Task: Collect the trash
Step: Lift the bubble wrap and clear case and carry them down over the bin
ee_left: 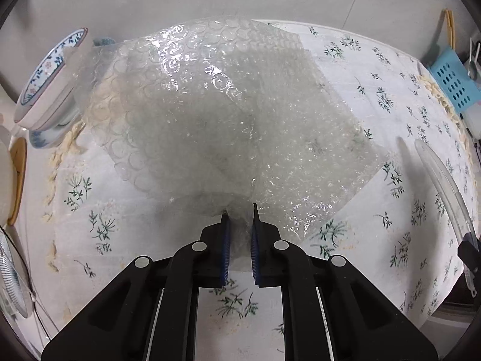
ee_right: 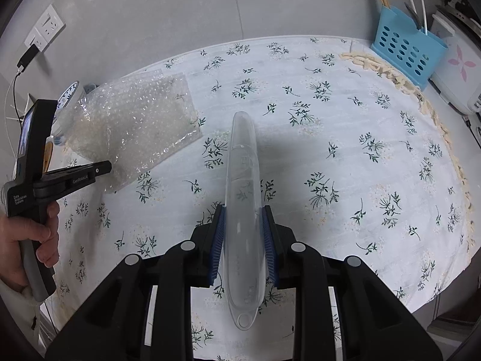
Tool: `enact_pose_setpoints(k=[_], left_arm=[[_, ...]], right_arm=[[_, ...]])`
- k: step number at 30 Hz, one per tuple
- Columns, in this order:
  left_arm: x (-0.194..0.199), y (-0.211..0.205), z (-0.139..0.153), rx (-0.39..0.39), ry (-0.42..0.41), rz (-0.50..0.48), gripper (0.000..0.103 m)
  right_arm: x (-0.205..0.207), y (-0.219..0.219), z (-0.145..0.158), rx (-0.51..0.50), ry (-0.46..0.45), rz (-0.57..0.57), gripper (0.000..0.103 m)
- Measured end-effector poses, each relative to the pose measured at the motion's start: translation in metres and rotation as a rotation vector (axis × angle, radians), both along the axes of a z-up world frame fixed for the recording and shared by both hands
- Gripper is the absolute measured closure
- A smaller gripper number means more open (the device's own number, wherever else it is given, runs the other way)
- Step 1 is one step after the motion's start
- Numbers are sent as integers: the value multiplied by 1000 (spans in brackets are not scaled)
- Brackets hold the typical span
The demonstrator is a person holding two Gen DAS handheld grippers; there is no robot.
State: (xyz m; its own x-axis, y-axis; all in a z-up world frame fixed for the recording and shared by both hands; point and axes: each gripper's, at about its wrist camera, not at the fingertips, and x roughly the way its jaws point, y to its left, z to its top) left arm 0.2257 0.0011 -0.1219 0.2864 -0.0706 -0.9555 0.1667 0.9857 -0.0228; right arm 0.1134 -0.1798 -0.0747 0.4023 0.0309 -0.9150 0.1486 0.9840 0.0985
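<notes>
Right gripper [ee_right: 243, 234] clamped on a clear plastic blister shell [ee_right: 243, 186], held above the floral tablecloth [ee_right: 345, 138]. Left gripper [ee_left: 240, 228] pinched onto a corner of the bubble wrap [ee_left: 210, 105] (sheet lying over the cloth), its far edge touching a patterned bowl [ee_left: 48, 75]; blue perforated basket [ee_right: 405, 51] at the table's far right edge

Bubble wrap [ee_right: 135, 126] on the tablecloth [ee_right: 345, 150] at far left, before a tilted bowl [ee_left: 48, 75], its near edge between the left gripper [ee_left: 240, 210] tips. Right of it, a long plastic case [ee_right: 243, 198] between the right gripper [ee_right: 243, 210] pads. Utensil basket [ee_right: 405, 51] far right, off the cloth's edge.
</notes>
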Motion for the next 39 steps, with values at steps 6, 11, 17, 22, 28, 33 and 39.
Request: enact_pose_setpoints(k=[6, 11, 17, 22, 28, 33, 39], left_arm=[[-16, 19, 10, -36, -22, -8, 93], [-43, 18, 25, -63, -48, -20, 93], [-60, 18, 48, -82, -82, -25, 93], [-83, 15, 63, -83, -113, -8, 93], [-116, 6, 72, -70, -128, 11, 93], [-146, -1, 78, -72, -132, 25, 93], [-178, -6, 84, -83, -138, 35, 93]], right_arm=[[-13, 1, 8, -1, -15, -11, 79], [-26, 0, 18, -4, -32, -16, 79], [-40, -2, 29, -5, -54, -4, 79], [-54, -3, 39, 0, -77, 38, 79], [-74, -6, 52, 14, -101, 79, 79], [-88, -9, 58, 17, -114, 107, 79], [-109, -14, 64, 18, -129, 128, 79]])
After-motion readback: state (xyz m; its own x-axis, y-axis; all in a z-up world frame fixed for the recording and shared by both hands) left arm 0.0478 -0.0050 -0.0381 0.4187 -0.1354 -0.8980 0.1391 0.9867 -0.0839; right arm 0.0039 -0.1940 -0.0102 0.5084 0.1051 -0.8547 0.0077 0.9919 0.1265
